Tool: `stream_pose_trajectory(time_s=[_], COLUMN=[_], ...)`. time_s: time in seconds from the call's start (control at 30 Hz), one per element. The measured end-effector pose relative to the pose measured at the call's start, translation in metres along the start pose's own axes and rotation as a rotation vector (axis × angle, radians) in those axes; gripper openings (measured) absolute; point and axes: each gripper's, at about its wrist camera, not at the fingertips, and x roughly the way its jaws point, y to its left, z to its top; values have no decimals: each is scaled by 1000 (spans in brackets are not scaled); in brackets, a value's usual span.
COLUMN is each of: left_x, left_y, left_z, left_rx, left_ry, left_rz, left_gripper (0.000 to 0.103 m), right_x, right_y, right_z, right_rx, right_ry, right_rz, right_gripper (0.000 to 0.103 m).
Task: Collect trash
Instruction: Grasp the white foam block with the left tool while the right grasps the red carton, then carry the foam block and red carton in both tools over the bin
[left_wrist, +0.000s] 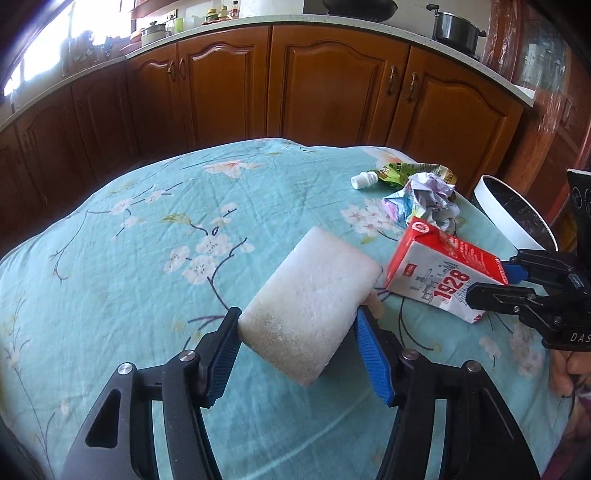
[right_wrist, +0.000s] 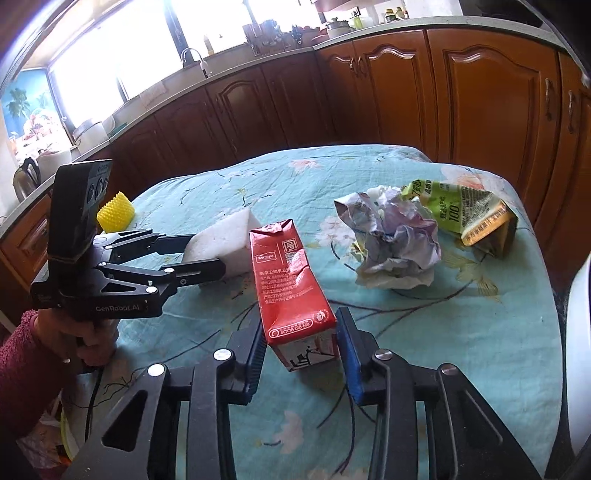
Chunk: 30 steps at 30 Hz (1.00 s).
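Observation:
A white foam block (left_wrist: 314, 288) lies between the pads of my left gripper (left_wrist: 298, 314), and both pads press on its near end. My right gripper (right_wrist: 300, 321) is shut on the near end of a red and white milk carton (right_wrist: 288, 273) that lies on the floral tablecloth (left_wrist: 147, 258). The left wrist view shows the right gripper (left_wrist: 484, 278) clamped on the carton (left_wrist: 432, 273) from the right. From the right wrist, the left gripper (right_wrist: 207, 254) flanks the foam block (right_wrist: 225, 236). Crumpled paper (right_wrist: 395, 240) and a green drink pouch (right_wrist: 465, 210) lie farther back.
A white round bin (left_wrist: 502, 218) stands off the table's right edge. A yellow ribbed object (right_wrist: 115, 210) sits near the table's far left edge. Wooden cabinets and a counter run behind the table. A hand in a maroon sleeve (right_wrist: 26, 354) holds the left gripper.

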Motion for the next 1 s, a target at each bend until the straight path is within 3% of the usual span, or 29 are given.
stream_pose_trajectory(time_s=[0.33, 0.73, 0.8, 0.83, 1.0], left_x=[-49, -41, -40, -39, -53], left_y=[-25, -43, -46, -47, -53], left_z=[-45, -46, -47, -46, -44], left_rx=[-198, -111, -94, -91, -120], left_ry=[32, 33, 27, 24, -18], left_rz=[-4, 103, 94, 78, 52], left_gripper=[60, 75, 64, 60, 58], right_x=[-44, -24, -22, -25, -46], right_y=[-12, -5, -7, -9, -11], right_z=[-39, -30, -32, -33, -39], right_rx=[116, 68, 77, 82, 109], right_ry=[0, -22, -13, -17, -54], right_rz=[-65, -119, -119, -115, -119], right_gripper=[37, 47, 43, 35, 34])
